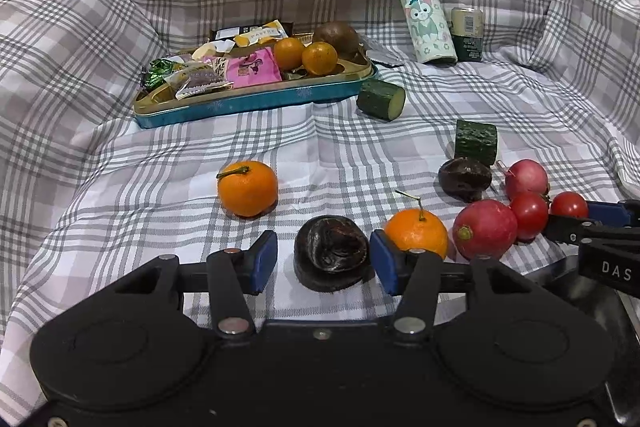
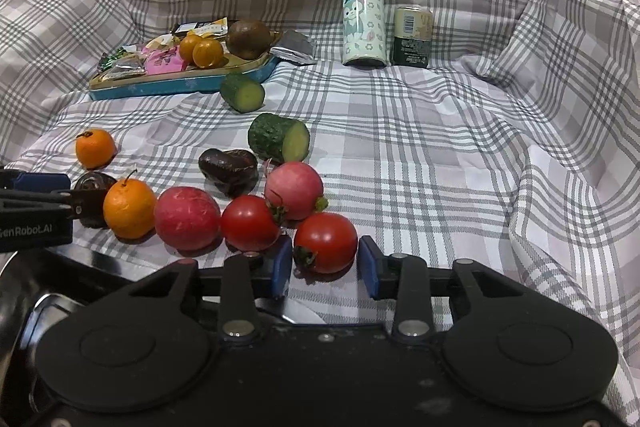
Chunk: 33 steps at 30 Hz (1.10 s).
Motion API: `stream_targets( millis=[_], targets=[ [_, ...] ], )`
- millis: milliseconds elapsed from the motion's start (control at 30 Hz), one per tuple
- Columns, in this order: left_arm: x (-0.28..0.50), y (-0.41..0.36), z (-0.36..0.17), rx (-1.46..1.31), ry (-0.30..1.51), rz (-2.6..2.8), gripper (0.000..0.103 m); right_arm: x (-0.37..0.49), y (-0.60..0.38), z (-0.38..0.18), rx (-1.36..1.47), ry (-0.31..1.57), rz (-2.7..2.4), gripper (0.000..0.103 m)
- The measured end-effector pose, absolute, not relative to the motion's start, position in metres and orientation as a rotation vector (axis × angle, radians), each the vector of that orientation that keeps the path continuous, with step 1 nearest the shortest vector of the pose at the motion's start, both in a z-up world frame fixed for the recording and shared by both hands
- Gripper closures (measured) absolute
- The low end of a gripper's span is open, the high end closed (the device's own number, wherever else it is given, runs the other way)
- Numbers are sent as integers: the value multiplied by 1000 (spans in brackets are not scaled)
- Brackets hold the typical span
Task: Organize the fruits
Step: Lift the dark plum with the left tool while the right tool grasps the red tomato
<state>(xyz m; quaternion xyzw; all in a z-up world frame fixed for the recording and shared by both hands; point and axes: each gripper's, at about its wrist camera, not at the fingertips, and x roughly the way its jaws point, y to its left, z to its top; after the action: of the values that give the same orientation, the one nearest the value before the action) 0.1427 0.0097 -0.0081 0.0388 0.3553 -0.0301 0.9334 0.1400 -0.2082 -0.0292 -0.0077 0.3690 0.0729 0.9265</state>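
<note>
My left gripper (image 1: 324, 261) stands open around a dark wrinkled fruit (image 1: 330, 253) on the checked cloth, with a clear gap at the left pad. An orange (image 1: 416, 233) lies just right of it and another orange (image 1: 247, 189) further left. My right gripper (image 2: 325, 267) straddles a red tomato (image 2: 326, 243), its blue pads (image 2: 282, 267) just short of the tomato's sides. A second tomato (image 2: 250, 223), two pink radishes (image 2: 187, 218) (image 2: 294, 191) and another dark fruit (image 2: 228, 167) lie beside it.
A blue tray (image 1: 256, 99) at the back left holds wrapped sweets, two small oranges (image 1: 319, 58) and a brown fruit (image 1: 335, 35). Two cucumber pieces (image 1: 381, 99) (image 1: 476, 142) lie in front of it. A patterned bottle (image 1: 426, 17) and a can (image 1: 467, 33) stand behind.
</note>
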Motion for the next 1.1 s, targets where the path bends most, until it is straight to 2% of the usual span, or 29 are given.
stream_targets(
  millis=[67, 767, 1067, 1100],
  targets=[
    [143, 9, -9, 82, 721, -60, 44, 140, -208, -29, -15, 752, 148, 68],
    [132, -4, -14, 224, 728, -66, 45, 130, -211, -24, -23, 727, 125, 68],
    [143, -2, -14, 177, 720, -56, 45, 131, -210, -24, -23, 734, 134, 68],
    [144, -2, -15, 175, 720, -58, 48, 132, -210, -24, -23, 737, 135, 68]
  ],
)
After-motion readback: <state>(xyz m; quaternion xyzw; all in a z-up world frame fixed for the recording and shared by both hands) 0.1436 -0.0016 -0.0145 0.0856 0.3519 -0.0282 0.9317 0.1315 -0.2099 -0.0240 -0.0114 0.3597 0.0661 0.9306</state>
